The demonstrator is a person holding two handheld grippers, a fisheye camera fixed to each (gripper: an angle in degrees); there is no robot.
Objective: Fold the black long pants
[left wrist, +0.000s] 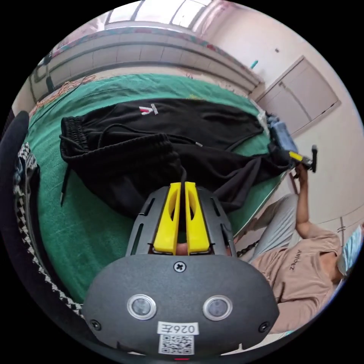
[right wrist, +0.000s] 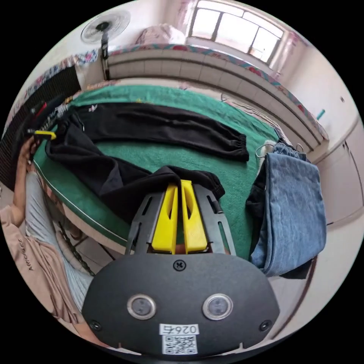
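Note:
The black long pants (left wrist: 159, 125) lie on a green bed cover (left wrist: 87, 227), with the waistband and drawstrings toward the left gripper view's left. My left gripper (left wrist: 182, 184) is shut on the near waistband fabric, yellow jaws nearly together. In the right gripper view the pants (right wrist: 151, 127) stretch across the cover; the far leg lies flat and ends in a cuff (right wrist: 238, 148). My right gripper (right wrist: 179, 182) is shut on the near leg's cuff, lifted at the bed's edge. Each gripper shows small in the other's view: the right gripper (left wrist: 303, 157) and the left gripper (right wrist: 43, 134).
Folded blue jeans (right wrist: 294, 204) lie at the bed's corner beside the right gripper. A person in a beige shirt (left wrist: 303, 273) stands at the bed's edge. A checkered cloth (left wrist: 22, 212) lies by the waistband side. A fan (right wrist: 104, 26) and a ledge stand behind the bed.

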